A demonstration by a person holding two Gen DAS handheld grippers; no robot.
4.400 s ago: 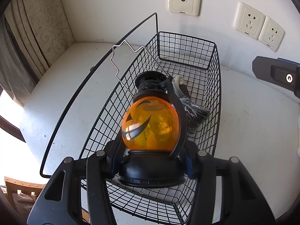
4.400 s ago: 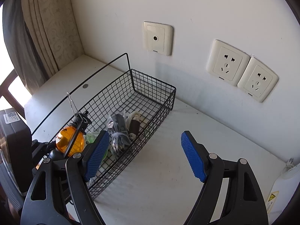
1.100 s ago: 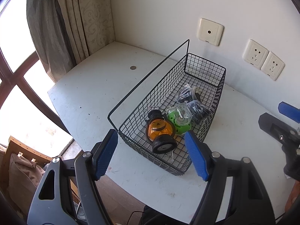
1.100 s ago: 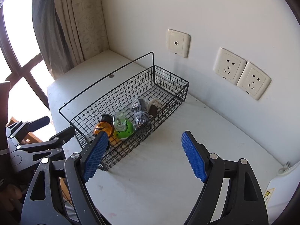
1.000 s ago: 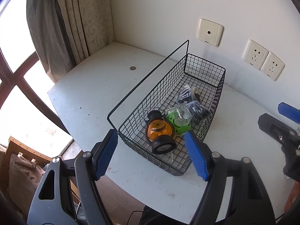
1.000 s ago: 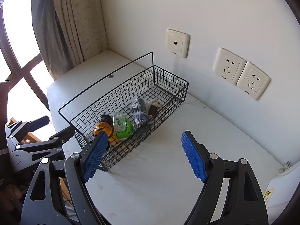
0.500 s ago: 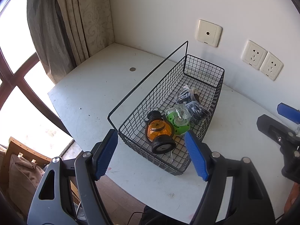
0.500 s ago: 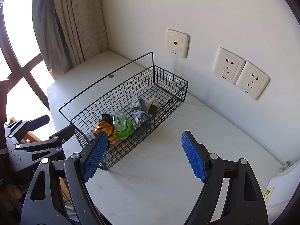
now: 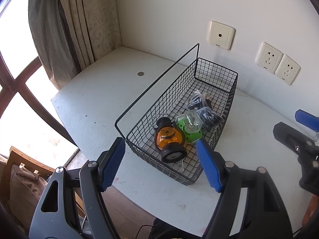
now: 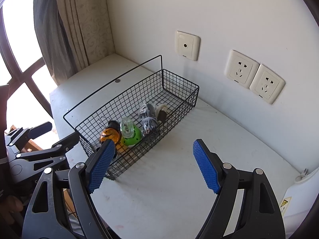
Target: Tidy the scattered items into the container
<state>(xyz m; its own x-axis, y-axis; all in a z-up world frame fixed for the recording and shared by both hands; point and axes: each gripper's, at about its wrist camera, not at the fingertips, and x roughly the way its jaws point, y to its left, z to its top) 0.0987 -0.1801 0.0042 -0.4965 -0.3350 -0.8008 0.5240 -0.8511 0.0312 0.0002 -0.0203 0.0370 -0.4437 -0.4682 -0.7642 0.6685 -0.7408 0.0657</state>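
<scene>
A black wire basket (image 9: 229, 107) (image 10: 180, 85) stands on the white table. In it lie an orange pumpkin lantern (image 9: 169, 139) (image 10: 110, 134), a green round gadget with a clear top (image 9: 190, 127) (image 10: 130, 132) and bagged black cables (image 9: 207, 113) (image 10: 148, 122). My left gripper (image 9: 161, 159) is open and empty, held back above the table's near edge in front of the basket. My right gripper (image 10: 153, 159) is open and empty above the table to the basket's right. Each gripper shows in the other's view (image 9: 299, 137) (image 10: 39, 151).
Wall sockets (image 9: 278, 62) (image 10: 253, 76) and a round-port plate (image 9: 220, 34) are on the wall behind. A curtain (image 9: 79, 25) and window are at the left. A white object (image 10: 295, 199) sits at the table's right end. A coin-like disc (image 9: 140, 73) lies left of the basket.
Since 4.4 s ago my left gripper let go of the pumpkin lantern in the basket and pulled back and up. Over the last second both grippers have hardly moved.
</scene>
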